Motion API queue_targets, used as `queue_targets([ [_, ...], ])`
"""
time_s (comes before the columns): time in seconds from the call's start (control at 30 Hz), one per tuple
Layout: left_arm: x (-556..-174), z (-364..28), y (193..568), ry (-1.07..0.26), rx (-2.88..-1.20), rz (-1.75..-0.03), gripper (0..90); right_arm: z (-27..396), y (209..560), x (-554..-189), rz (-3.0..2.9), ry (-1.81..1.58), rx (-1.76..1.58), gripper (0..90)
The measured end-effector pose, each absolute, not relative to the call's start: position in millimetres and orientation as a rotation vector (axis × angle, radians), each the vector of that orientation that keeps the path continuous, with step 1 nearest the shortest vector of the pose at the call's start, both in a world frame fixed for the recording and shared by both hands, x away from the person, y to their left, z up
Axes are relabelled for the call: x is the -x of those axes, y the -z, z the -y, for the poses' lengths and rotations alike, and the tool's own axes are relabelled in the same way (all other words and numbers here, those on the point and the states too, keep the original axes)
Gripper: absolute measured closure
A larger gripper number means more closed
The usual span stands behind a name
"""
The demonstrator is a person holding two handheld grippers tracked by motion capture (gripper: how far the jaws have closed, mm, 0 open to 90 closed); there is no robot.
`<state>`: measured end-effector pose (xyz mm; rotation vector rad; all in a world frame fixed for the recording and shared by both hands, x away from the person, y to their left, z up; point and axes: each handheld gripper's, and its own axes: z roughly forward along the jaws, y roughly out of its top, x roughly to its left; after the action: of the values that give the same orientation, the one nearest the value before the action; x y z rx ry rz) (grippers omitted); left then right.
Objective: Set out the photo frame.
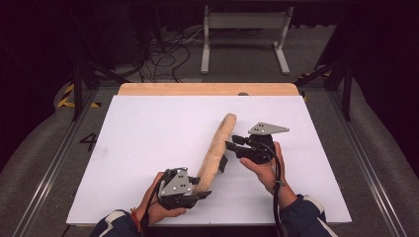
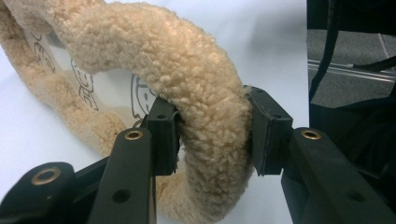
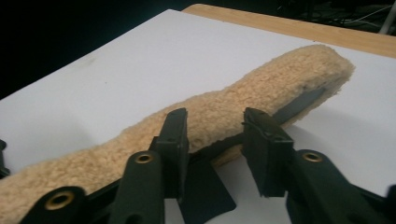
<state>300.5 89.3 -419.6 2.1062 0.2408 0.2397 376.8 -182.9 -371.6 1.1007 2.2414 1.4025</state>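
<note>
Fleecy and tan, a long cover (image 1: 216,150) lay aslant on the white board (image 1: 148,143). Its near end was caught in the left gripper (image 1: 197,193); its far end reached up the board, beyond the right gripper (image 1: 228,152).

In the left gripper view, the left gripper (image 2: 212,135) had its two pads pinching the fleece band (image 2: 205,116) from either side. Past them the band curved away in a loop. Inside the loop was a pale lining with small printed figures (image 2: 81,81).

In the right gripper view, the right gripper (image 3: 215,140) held its fingers apart beside the cover (image 3: 233,107). The left finger (image 3: 173,135) lay against the fleece, the right finger (image 3: 261,144) just off its lower edge, nothing pinched between them. A wooden strip (image 1: 207,89) edged the board beyond the cover's far tip.
</note>
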Motion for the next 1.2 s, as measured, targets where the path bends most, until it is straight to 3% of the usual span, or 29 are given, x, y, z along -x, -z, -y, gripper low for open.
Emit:
queue_targets([
  [0.17, -298.7, -86.3, 419.2, -0.248, -2.104, -0.241, 59.2, 176.0, 369.2, -377.1, -2.267, -1.392, -1.199, 41.1],
  [0.63, -297.7, -84.8, 420.3, -0.252, -2.095, -0.251, 57.9, 146.4, 379.3, -390.4, -2.343, -1.309, -1.421, 25.2],
  [0.83, -297.4, -81.6, 421.3, -0.251, -2.086, -0.259, 56.9, 131.8, 379.6, -400.4, -2.357, -1.182, -1.498, 25.0],
  [1.2, -296.8, -72.3, 422.0, -0.271, -2.075, -0.282, 52.3, 128.5, 377.1, -409.6, -2.401, -1.121, -1.535, 32.6],
])
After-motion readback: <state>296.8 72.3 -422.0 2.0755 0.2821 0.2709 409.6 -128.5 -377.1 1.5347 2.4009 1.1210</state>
